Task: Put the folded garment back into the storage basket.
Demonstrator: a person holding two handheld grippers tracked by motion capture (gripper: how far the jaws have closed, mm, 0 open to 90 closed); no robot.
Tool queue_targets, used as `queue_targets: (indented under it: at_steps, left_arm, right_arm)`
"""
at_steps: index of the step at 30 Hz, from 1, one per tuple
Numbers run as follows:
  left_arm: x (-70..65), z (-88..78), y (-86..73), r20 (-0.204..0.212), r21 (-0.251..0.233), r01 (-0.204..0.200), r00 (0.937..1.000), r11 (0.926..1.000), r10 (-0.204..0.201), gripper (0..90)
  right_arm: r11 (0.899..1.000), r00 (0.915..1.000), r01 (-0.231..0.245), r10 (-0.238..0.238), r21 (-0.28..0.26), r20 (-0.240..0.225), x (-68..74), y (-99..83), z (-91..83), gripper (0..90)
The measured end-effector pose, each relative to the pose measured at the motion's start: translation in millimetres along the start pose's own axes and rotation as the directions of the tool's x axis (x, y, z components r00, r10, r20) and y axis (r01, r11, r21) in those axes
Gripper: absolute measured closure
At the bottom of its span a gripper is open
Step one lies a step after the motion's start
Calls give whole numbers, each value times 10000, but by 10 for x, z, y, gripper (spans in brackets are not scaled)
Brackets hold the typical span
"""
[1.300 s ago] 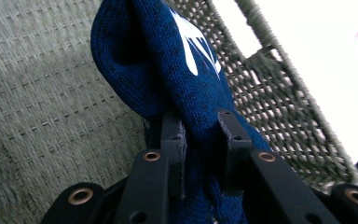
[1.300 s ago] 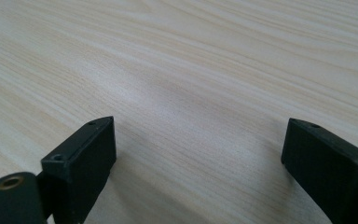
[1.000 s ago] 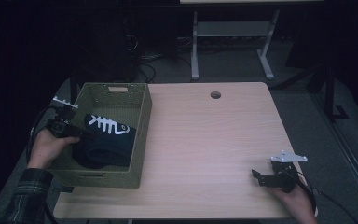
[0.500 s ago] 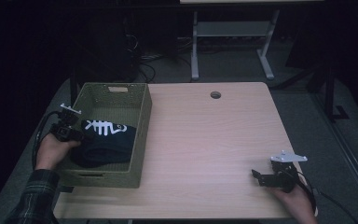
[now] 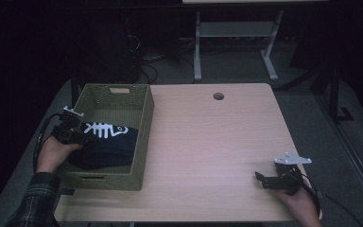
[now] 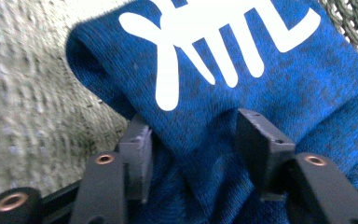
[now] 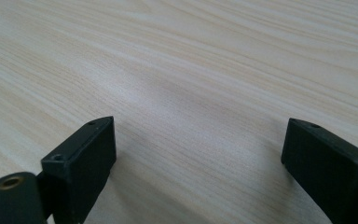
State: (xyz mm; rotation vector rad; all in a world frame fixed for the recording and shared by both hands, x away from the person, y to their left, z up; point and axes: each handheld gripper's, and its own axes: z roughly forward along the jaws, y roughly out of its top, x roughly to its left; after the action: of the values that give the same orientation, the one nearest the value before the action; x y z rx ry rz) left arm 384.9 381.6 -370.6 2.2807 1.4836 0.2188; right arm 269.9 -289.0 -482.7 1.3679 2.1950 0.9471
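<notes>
Left gripper point(image 5: 78, 137) reaches into basket point(image 5: 144, 137), fingers just opening around blue cloth point(image 6: 242, 79); right gripper point(image 5: 270, 179) rests wide

A pale wood-grain tabletop point(image 5: 208, 142) stretches in front of me, rectangular, with a small round hole point(image 5: 218, 96) near its far edge. On its left side sits an olive-green woven basket point(image 5: 144, 137), long side running from near to far, reaching almost to the near edge. My right gripper point(image 5: 261, 178) rests on the tabletop at the near right corner. The wide middle of the tabletop between basket and gripper is plain wood.
</notes>
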Motion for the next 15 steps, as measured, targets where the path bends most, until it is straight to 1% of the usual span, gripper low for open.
queue_targets:
  at_steps: [1, 3, 4, 5, 6, 7, 9, 10, 11, 14, 15]
  left_arm:
    - [8, -59, 9, -144, -131, 27, 9999, 9999, -29, 449]
    - [10, -108, 16, -223, -297, 47, 9997, 9995, -53, 434]
    - [10, -108, 16, -223, -297, 47, 9997, 9995, -53, 418]
    - [9, -145, 22, -252, -381, 82, 9996, 9992, -92, 405]
    - [9, -168, 26, -287, -411, 13, 9996, 9992, -25, 405]
    - [-1, -202, 31, -324, -556, 10, 9995, 9985, -28, 372]
    - [-18, -252, 39, -349, -788, 11, 9994, 9969, -38, 359]
    - [-24, -267, 43, -379, -896, -8, 9993, 9960, -26, 322]
    - [-39, -275, 52, -344, -972, 11, 9994, 9953, -45, 263]
    - [-64, -272, 64, -300, -987, -15, 9995, 9951, -15, 198]
    - [-98, -267, 77, -402, -996, -127, 9992, 9949, 87, 177]
  right_arm:
    - [10000, 10000, -3, 3, -5, 0, 0, 0, 0, 96]
    - [10000, 10000, 3, -3, -3, 0, 0, 0, 0, 96]
    - [10000, 10000, 3, -3, -3, 0, 0, 0, 0, 96]
    - [10000, 10000, 5, -5, -3, 0, 0, 0, 0, 96]
    - [10000, 10000, 5, -5, -3, 0, 0, 0, 0, 96]
    - [10000, 10000, 3, -3, -4, 1, 0, 0, 0, 96]
    - [10000, 10000, 2, -2, -4, 1, 0, 0, 0, 96]
    - [10000, 10000, 7, -7, -4, -1, 0, 0, 0, 96]
    - [10000, 10000, 6, -6, -5, -3, 0, 0, 0, 96]
    - [10000, 10000, 11, -11, -8, -2, -1, 0, 0, 96]
    - [10000, 10000, 3, -3, -1, -5, 0, 0, 0, 96]
